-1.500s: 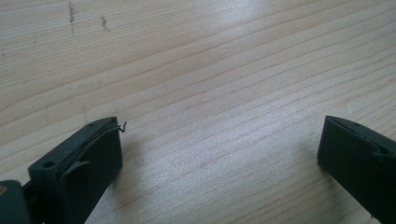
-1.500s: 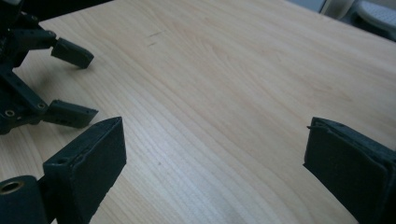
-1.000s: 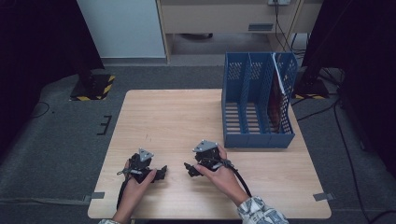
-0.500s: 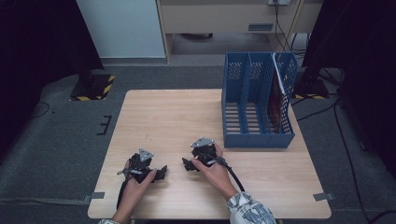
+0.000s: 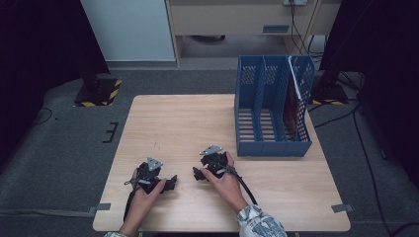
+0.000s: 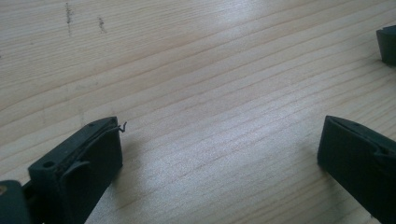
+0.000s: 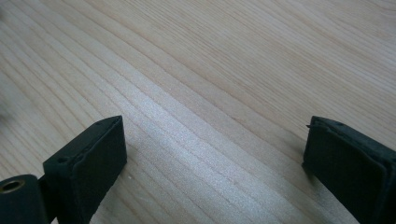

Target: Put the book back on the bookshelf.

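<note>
Here both grippers rest low on the wooden counter [image 5: 197, 123] near its front edge. The left gripper [image 5: 170, 183] has its jaws spread wide over bare wood, and the right gripper [image 5: 196, 173], just beside it, also has its jaws spread with nothing between them. The blue file rack [image 5: 272, 108] stands at the counter's right edge, well apart.

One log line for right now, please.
left tongs: open, low over table, holding nothing | right tongs: open, holding nothing | blue file rack: far right, untouched
</note>
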The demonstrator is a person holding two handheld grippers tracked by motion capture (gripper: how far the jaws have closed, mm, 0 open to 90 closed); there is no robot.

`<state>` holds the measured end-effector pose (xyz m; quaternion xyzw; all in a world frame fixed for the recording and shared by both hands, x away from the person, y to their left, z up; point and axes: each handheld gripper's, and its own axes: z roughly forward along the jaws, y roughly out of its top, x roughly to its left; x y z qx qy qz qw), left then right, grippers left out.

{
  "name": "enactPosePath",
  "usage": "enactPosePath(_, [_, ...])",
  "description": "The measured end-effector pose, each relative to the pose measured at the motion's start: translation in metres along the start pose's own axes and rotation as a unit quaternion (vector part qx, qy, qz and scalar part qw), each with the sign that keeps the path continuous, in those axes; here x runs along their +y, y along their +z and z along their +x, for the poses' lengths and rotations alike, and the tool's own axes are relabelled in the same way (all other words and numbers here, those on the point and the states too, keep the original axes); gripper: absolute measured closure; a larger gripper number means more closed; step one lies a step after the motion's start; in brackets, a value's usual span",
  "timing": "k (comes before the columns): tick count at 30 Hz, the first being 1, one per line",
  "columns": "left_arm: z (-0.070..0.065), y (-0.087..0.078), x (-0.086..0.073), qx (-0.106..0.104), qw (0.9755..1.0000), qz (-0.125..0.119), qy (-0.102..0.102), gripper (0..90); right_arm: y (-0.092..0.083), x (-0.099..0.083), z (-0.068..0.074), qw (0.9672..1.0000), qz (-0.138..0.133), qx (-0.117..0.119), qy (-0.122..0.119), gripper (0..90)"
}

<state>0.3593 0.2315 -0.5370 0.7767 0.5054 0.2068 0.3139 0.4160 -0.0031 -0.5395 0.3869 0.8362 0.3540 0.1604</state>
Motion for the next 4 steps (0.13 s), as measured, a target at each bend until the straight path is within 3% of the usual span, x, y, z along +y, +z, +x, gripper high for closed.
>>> enactPosePath(4, [-0.0004,0.0000,0.0000,-0.001,1.0000,0.000,0.000,0.0,-0.0009,-0.0009,-0.0005,1.0000,0.000,0.001,0.001,6.1])
